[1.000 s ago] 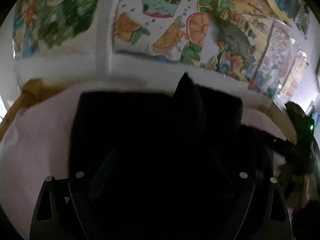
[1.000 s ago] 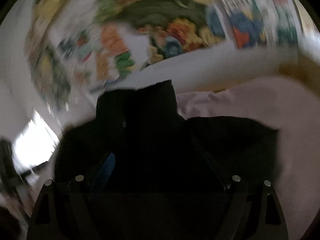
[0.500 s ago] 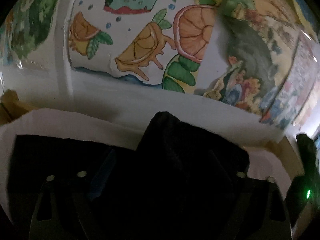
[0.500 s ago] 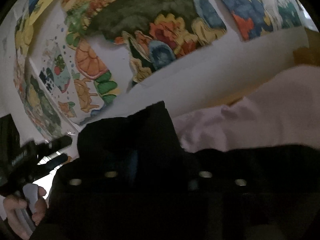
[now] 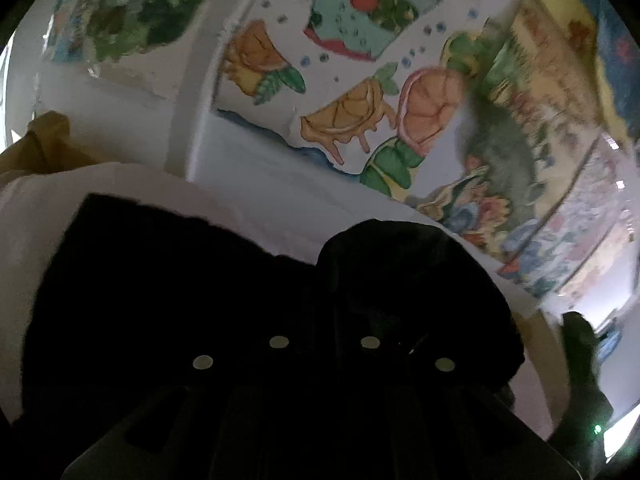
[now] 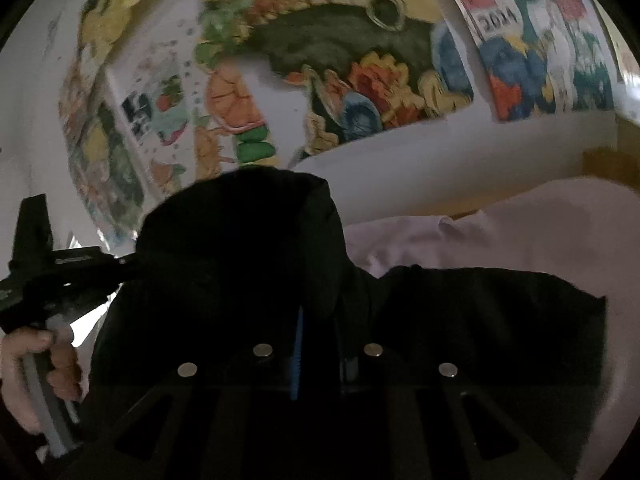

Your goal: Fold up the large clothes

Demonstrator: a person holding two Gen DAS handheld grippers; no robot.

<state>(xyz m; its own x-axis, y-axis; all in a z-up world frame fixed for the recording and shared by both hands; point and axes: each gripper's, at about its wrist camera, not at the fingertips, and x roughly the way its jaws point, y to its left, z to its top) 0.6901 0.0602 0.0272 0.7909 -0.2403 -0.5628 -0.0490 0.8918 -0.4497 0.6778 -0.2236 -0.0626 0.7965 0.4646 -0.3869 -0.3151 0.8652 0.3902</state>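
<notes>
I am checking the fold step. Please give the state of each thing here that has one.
Left hand-held gripper: shut on the garment.
Right hand-held gripper: shut on the garment.
Garment: black, bunched up at both grips.
Sheet: pale, wrinkled, under the garment.

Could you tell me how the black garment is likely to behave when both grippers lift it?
The black garment will probably hang limp: a bunched fold already humps over the right gripper. It looks thick, so likely weighty for cloth. On the pale sheet it should slide without snagging.
</notes>
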